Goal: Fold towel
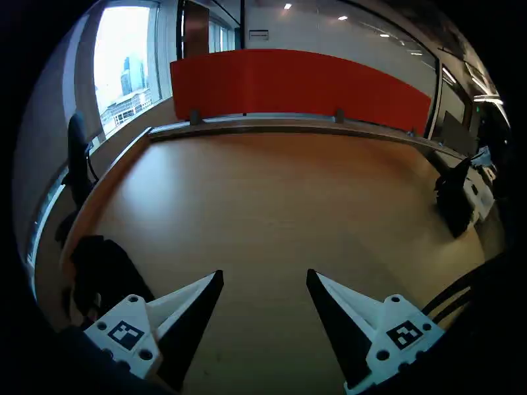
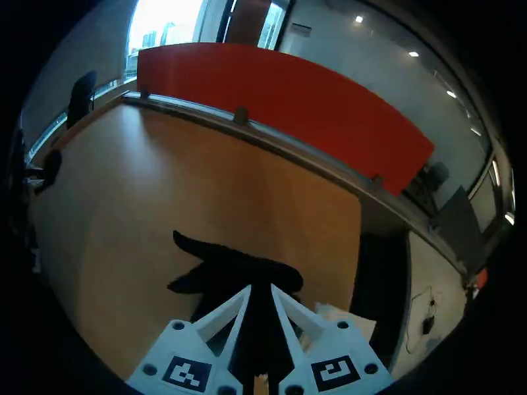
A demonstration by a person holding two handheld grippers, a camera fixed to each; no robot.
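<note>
A broad wooden tabletop (image 1: 277,197) took up most of both views. A long red partition (image 1: 296,85) stood upright along its far edge. Beyond the tabletop's left edge a bright window (image 1: 125,66) showed city buildings, and a dark chair (image 1: 78,158) stood in front of it.

In the right gripper view, the black towel (image 2: 230,270) lay crumpled on the near part of the tabletop, toward its right edge, with one pointed corner stretched out to the left. The right tool (image 2: 260,287) was closed down to a narrow gap with the towel's dark cloth pinched between its two fingers. A small white thing (image 2: 342,319), too unclear to identify, sat just beside the right finger.

In the left gripper view, the left tool (image 1: 264,272) hovered over bare wood near the tabletop's near edge, fingers spread wide apart and gripping nothing.
</note>
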